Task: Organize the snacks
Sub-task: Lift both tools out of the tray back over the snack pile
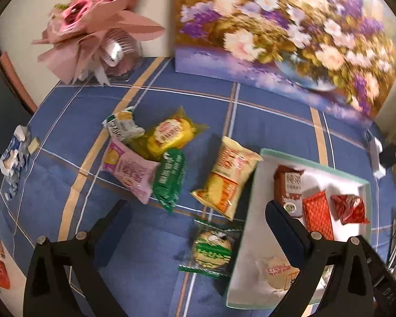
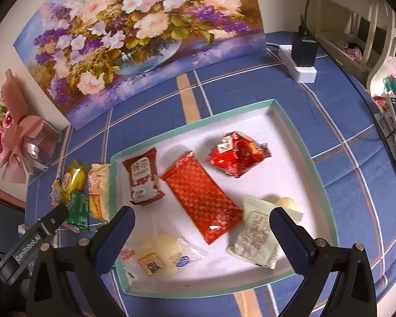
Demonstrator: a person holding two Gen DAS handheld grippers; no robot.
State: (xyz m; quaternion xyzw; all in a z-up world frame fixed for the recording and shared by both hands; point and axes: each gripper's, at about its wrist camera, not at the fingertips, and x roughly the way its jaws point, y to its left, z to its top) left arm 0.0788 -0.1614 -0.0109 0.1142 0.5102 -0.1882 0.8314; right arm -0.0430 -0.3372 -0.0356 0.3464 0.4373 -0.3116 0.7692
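Note:
A white tray with a mint rim holds several snacks: a brown packet, a red patterned packet, a crumpled red packet, a pale green packet and a clear-wrapped pastry. My right gripper is open and empty above the tray. Left of the tray, loose snacks lie on the blue cloth: a yellow-orange bag, a green packet, a pink packet, a yellow packet and a round green-wrapped biscuit. My left gripper is open and empty above the biscuit.
A flower painting leans on the wall behind. A pink bouquet stands at the back left. A white power strip with a black plug and a rack are at the right. Torn wrappers lie at the left table edge.

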